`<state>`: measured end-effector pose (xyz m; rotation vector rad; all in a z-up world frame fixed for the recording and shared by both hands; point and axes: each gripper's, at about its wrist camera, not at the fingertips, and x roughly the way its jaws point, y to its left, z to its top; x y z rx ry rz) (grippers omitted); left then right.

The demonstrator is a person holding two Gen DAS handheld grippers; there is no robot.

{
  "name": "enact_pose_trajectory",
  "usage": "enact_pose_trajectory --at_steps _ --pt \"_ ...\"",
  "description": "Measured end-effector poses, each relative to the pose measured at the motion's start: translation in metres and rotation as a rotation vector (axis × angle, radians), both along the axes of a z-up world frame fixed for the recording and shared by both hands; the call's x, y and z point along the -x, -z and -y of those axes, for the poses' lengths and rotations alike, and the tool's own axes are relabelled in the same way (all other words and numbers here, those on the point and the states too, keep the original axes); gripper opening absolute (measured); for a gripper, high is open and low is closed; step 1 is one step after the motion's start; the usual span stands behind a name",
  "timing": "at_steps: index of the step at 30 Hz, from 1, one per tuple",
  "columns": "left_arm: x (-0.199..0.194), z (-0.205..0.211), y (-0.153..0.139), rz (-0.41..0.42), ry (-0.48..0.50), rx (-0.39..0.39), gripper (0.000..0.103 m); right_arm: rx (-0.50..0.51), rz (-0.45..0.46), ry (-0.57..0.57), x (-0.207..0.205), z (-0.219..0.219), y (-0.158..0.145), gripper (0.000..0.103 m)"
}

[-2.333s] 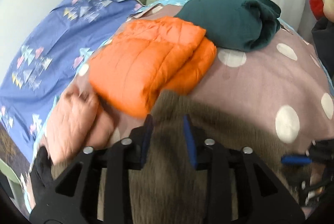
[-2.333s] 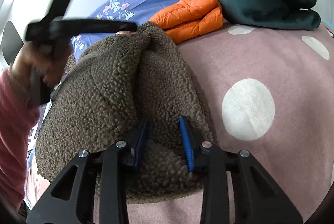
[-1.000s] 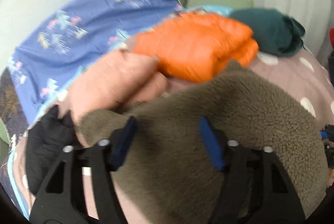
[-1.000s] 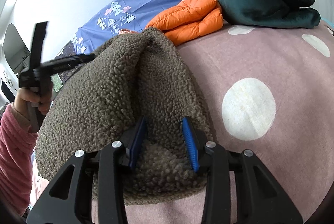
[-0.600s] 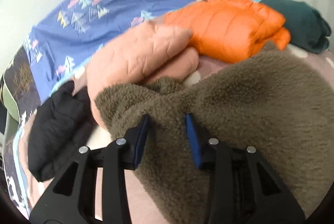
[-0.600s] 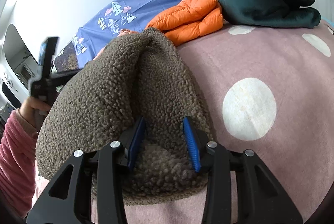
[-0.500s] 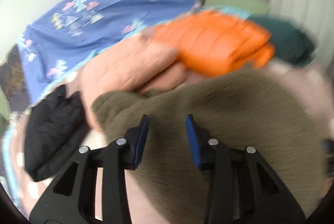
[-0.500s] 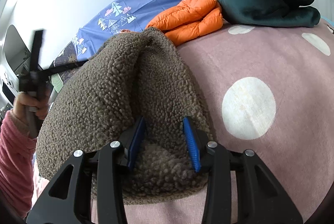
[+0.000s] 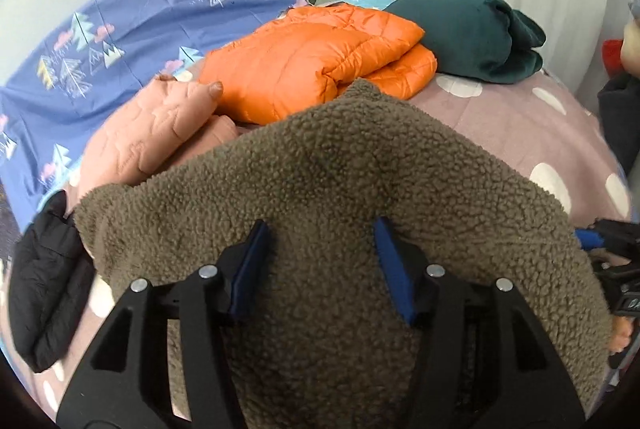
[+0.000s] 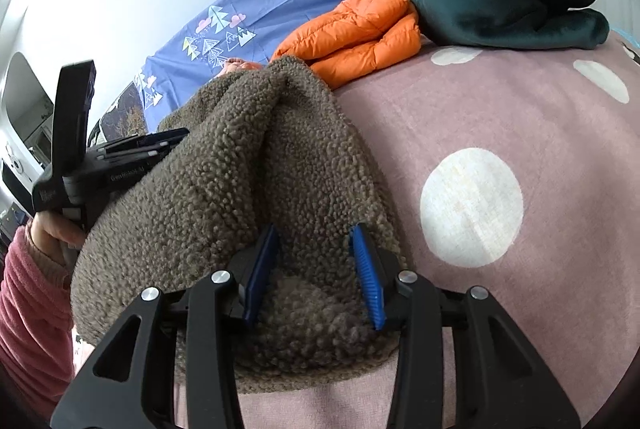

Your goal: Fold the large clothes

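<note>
Left wrist view: the brown fleece jacket (image 9: 340,189) lies bunched on the bed (image 9: 520,125), and the left gripper (image 9: 320,261) sits over it with its fingers opening — pile between them, not pinched. In the right wrist view the right gripper (image 10: 312,269) has its fingers partly apart, pressed on a thick roll of the fleece at its near edge. The fold looks half made; next, I judge, the left side must take a fresh hold and flatten the hump. Open bedspread lies to the right. To the left crowd the pink jacket (image 9: 160,133), orange jacket (image 9: 320,57) and black garment (image 9: 44,281) — little slack there.
</note>
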<state>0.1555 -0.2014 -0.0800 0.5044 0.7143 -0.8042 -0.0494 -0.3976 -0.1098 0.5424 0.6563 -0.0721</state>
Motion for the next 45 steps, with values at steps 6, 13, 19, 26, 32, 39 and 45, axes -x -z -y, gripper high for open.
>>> enact_pose_trajectory --at_steps 6,13,19,26,32,39,45 --pt "-0.002 -0.002 -0.001 0.016 -0.009 -0.012 0.056 0.036 0.139 -0.001 0.025 0.000 -0.055 0.042" --pt "0.004 -0.001 -0.002 0.056 -0.014 -0.031 0.057 0.011 0.036 -0.001 0.002 -0.013 -0.005 0.066" --pt "0.008 0.000 -0.005 0.087 -0.020 -0.048 0.057 0.021 0.022 -0.013 0.001 -0.011 -0.008 0.066" --pt "0.021 -0.002 -0.016 0.148 -0.067 -0.058 0.057 0.029 0.023 -0.008 0.003 -0.013 -0.009 0.068" --pt "0.044 -0.005 -0.043 0.054 0.033 0.068 0.065 0.032 0.024 -0.010 0.004 -0.012 -0.009 0.069" --pt "0.052 0.019 -0.018 0.107 0.046 -0.049 0.067 0.039 0.015 0.001 0.005 -0.011 -0.007 0.069" --pt "0.058 0.019 -0.017 0.146 0.042 -0.056 0.067 0.039 0.024 0.007 0.015 -0.012 -0.014 0.069"
